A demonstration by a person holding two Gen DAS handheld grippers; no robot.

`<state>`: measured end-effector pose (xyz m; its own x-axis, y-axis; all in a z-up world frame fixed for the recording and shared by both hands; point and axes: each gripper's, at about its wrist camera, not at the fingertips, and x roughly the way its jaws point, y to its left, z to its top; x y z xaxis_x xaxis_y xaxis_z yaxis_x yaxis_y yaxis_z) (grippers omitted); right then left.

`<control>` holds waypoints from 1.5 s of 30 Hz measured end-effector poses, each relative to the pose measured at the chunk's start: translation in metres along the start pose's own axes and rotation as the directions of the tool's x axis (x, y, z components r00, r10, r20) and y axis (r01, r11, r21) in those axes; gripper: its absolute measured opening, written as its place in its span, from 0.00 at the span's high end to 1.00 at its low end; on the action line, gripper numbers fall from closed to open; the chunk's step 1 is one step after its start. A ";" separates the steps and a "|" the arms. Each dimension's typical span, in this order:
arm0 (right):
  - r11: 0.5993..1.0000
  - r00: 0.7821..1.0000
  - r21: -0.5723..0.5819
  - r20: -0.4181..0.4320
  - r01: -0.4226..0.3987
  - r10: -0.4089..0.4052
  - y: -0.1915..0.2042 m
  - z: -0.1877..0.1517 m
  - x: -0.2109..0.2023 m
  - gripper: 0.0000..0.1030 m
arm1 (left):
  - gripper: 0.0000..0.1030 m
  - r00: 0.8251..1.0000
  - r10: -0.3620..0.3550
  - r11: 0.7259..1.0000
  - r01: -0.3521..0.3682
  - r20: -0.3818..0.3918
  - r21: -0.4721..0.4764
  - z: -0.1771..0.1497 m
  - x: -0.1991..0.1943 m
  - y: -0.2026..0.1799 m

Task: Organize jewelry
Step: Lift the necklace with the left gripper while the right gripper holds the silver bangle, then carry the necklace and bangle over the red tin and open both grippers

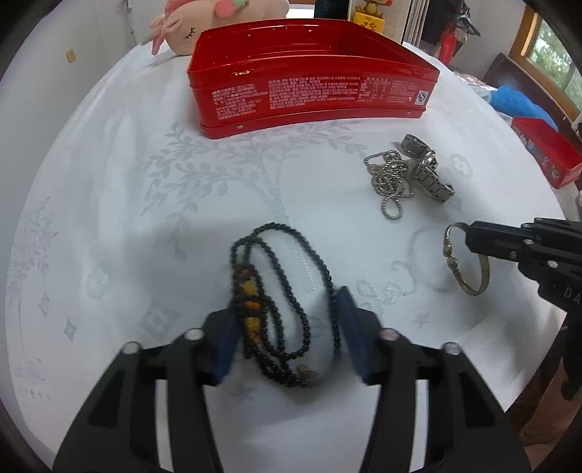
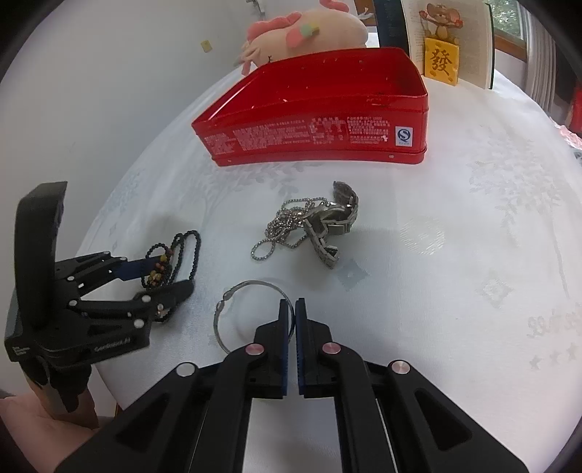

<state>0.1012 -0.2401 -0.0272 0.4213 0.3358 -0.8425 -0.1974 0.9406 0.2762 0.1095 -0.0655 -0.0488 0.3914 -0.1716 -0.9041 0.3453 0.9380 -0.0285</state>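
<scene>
A black bead necklace (image 1: 287,291) with orange and yellow beads lies on the white tablecloth. My left gripper (image 1: 287,327) is open, its blue pads on either side of the necklace's coils; it also shows in the right wrist view (image 2: 160,283). My right gripper (image 2: 293,309) is shut on a thin metal bangle (image 2: 232,294), which rests on the cloth; the bangle also shows in the left wrist view (image 1: 469,265). A silver ball chain (image 1: 389,178) and a metal watch (image 1: 429,171) lie together in the middle. An open, empty red tin (image 1: 313,91) stands behind them.
A pink plush toy (image 2: 305,29) and a card with a yellow figure (image 2: 442,54) stand behind the tin. Another red box (image 1: 545,152) lies at the table's right edge. The table is round with a patterned white cloth (image 2: 473,254).
</scene>
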 end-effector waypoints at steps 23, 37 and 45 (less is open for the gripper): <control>1.000 1.000 -0.003 0.011 -0.019 0.019 0.004 0.004 0.002 0.97 | 0.93 0.992 -0.043 0.997 0.050 0.120 -0.053 -0.004 -0.021 0.020; 0.999 0.995 -0.022 0.091 -0.026 0.028 0.006 0.034 -0.025 0.97 | 0.93 0.967 -0.034 0.998 0.046 0.253 -0.041 0.027 -0.076 0.027; 0.999 0.994 -0.028 0.108 -0.021 0.024 0.003 0.081 -0.034 0.97 | 0.93 0.949 -0.043 0.999 0.049 0.312 -0.009 0.071 -0.103 0.024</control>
<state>0.1577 -0.2443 0.0392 0.5093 0.3620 -0.7808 -0.2309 0.9315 0.2812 0.1377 -0.0462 0.0741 0.6229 -0.2977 -0.7234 0.3560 0.9313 -0.0767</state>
